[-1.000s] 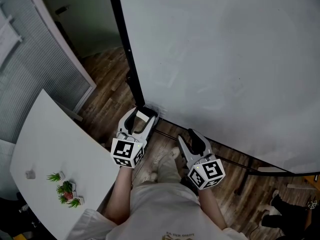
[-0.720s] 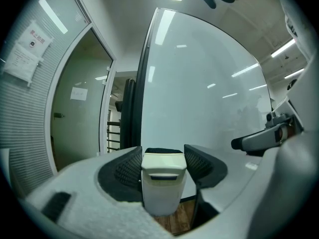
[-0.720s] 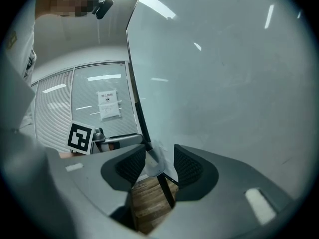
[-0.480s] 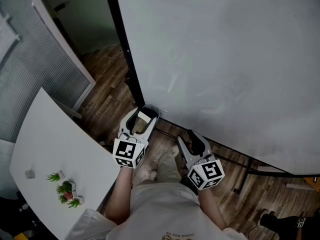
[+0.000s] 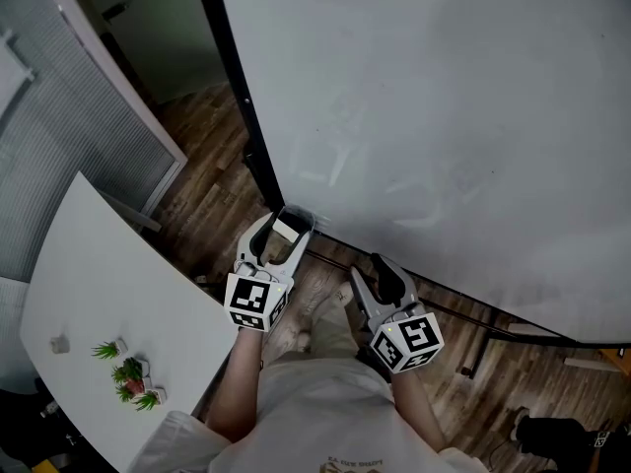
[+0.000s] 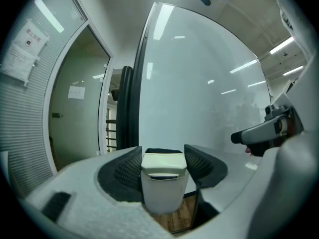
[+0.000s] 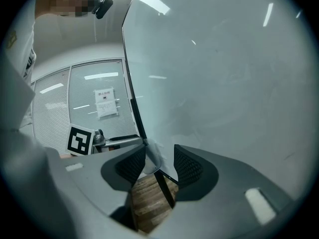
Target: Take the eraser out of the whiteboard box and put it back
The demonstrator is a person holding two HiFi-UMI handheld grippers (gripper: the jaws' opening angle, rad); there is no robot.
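A white eraser point(image 6: 163, 183) with a dark felt edge sits between the ribbed pads of my left gripper point(image 6: 163, 163), which is shut on it. In the head view the eraser point(image 5: 285, 229) and left gripper point(image 5: 284, 227) are held at the lower left corner of the whiteboard point(image 5: 444, 116). I cannot make out the whiteboard box for certain. My right gripper point(image 5: 373, 272) hangs just right of it, near the board's bottom edge. In the right gripper view its jaws point(image 7: 159, 163) stand open with nothing between the pads; floor and the board's frame show through the gap.
The whiteboard's black frame post point(image 5: 237, 106) runs up the left side and its stand rail point(image 5: 473, 323) crosses the wooden floor. A white table point(image 5: 108, 284) with small potted plants point(image 5: 128, 372) stands at lower left. Someone's dark shoes point(image 5: 552, 432) are at lower right. Glass partition with blinds point(image 5: 59, 136) lies left.
Both grippers keep their places and the eraser stays gripped. The head view has drifted slightly, and the dark shoes at lower right have shifted.
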